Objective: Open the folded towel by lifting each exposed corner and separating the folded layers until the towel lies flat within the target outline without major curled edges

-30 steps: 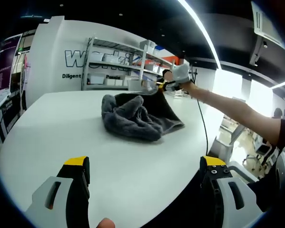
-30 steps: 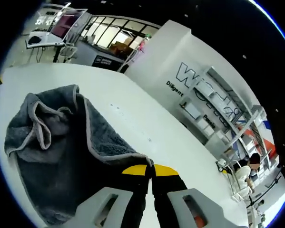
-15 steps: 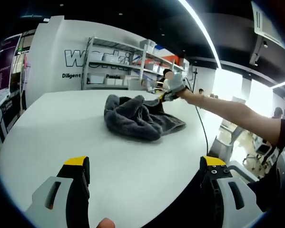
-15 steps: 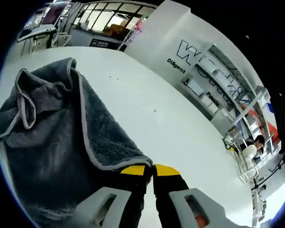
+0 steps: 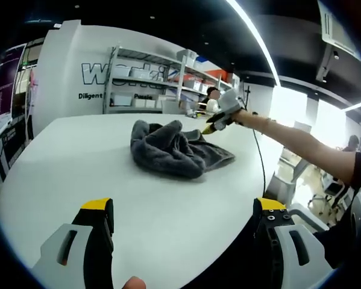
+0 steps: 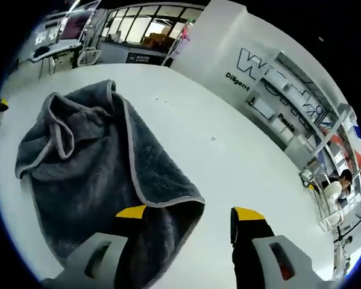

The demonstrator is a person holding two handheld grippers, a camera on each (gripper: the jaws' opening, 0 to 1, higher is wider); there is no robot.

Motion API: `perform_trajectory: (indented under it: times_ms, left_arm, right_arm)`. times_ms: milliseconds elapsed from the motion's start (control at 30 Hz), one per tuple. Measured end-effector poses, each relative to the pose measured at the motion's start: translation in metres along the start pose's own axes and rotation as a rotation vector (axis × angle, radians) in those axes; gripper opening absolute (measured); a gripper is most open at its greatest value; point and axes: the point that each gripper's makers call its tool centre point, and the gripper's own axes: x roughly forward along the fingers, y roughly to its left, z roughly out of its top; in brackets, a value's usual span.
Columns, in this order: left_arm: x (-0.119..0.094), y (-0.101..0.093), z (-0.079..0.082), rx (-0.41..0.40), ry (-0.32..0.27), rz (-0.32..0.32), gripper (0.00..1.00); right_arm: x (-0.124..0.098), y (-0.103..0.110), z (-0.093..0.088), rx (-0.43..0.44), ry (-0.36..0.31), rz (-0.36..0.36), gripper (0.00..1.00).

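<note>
A dark grey towel (image 5: 175,150) with a pale hem lies rumpled on the white table (image 5: 78,162), partly unfolded. In the right gripper view the towel (image 6: 96,162) spreads to the left, its near corner lying just ahead of the left jaw. My right gripper (image 6: 191,212) is open with nothing between its jaws, just above that corner. It also appears in the left gripper view as the right gripper (image 5: 211,127), held by a gloved hand over the towel's far right edge. My left gripper (image 5: 183,205) stays open near the table's front edge, well short of the towel.
Metal shelves (image 5: 147,84) with boxes stand against a white wall with lettering behind the table. The person's arm (image 5: 301,144) reaches in from the right, trailing a black cable. Desks and windows (image 6: 108,36) lie beyond the table's far side.
My right gripper has opened and let go of the towel's corner, which now rests on the table. It has drawn back slightly. The left gripper has not moved.
</note>
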Motion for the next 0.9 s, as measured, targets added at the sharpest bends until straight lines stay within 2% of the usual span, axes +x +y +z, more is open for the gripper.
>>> perform_trajectory:
  times_ms: [67,133,167,233,333,500,567,700,767,800,900]
  left_arm:
    - [0.003,-0.001,0.000,-0.001,0.002,-0.004,0.94]
    - [0.008,-0.002,0.000,-0.004,0.008,-0.003,0.94]
    - [0.013,-0.005,0.000,0.039,0.026,-0.015,0.95]
    - [0.018,-0.011,-0.002,0.075,0.058,-0.033,0.96]
    - [0.032,-0.019,0.011,0.061,0.041,-0.053,0.95]
    - [0.051,-0.024,0.031,0.041,0.020,-0.059,0.94]
    - [0.058,-0.026,0.041,0.042,0.007,-0.055,0.94]
    - [0.076,-0.029,0.053,0.049,0.012,-0.038,0.92]
    - [0.085,-0.030,0.054,0.056,0.028,-0.033,0.92]
    - [0.096,-0.033,0.053,0.081,0.060,-0.041,0.92]
    - [0.113,-0.039,0.051,0.113,0.101,-0.047,0.92]
  right_arm:
    - [-0.008,0.007,-0.001,0.010,-0.010,0.042,0.59]
    - [-0.015,0.007,0.001,0.006,-0.025,0.051,0.68]
    - [-0.022,0.008,0.002,-0.007,-0.033,0.064,0.70]
    - [-0.033,0.011,0.002,-0.012,-0.048,0.074,0.76]
    - [-0.047,0.022,0.003,-0.021,-0.088,0.110,0.85]
    - [-0.068,0.044,-0.005,-0.042,-0.104,0.171,1.00]
    - [-0.078,0.056,-0.014,-0.074,-0.080,0.195,0.99]
    - [-0.096,0.073,-0.015,-0.064,-0.133,0.242,0.99]
    - [-0.106,0.082,-0.018,-0.058,-0.153,0.250,0.99]
    - [-0.108,0.086,-0.017,-0.068,-0.169,0.261,0.99]
    - [-0.114,0.095,-0.019,-0.077,-0.195,0.267,0.99]
